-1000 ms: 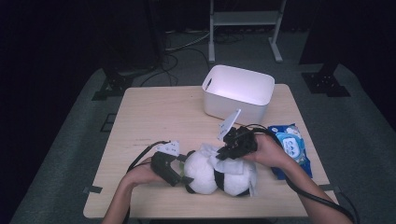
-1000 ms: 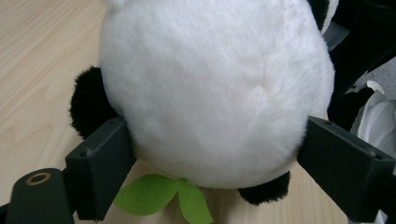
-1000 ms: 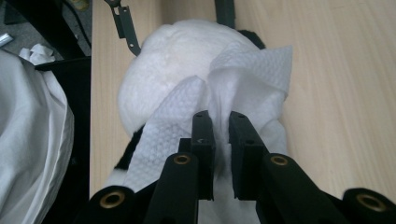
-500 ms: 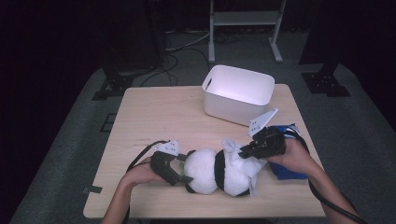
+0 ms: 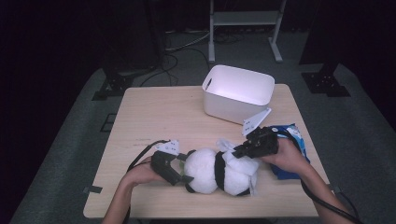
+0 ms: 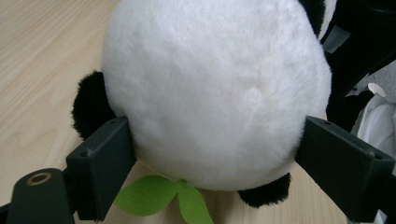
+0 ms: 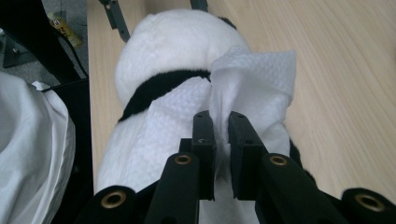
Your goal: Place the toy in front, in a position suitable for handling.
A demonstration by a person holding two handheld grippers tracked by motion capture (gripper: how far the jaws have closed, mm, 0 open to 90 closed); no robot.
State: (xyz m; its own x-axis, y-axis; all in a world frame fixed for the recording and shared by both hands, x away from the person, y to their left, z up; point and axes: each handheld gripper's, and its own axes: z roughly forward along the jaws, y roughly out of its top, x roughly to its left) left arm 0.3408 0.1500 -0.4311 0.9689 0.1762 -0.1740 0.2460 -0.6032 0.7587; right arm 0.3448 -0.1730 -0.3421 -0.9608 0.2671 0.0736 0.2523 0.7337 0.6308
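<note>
Item 1, your right claw [image 7: 219, 121]: jaws pinched tight on a fold of the white wipe [image 7: 254, 77], which is draped over the plush panda [image 5: 219, 170], likely so you can drag it across the fur.

Item 2, your left claw [image 6: 210, 154]: jaws spread wide, clamping the panda's round white end from both sides, apparently to brace it against that wiping.

Item 3, panda: lying on its side at the worktop's [image 5: 154, 116] near edge, between both claws.

Item 4, blue wipe packet [image 5: 292, 140]: beside your right hand.

Item 5, white bin [image 5: 238, 93]: farther back.
</note>
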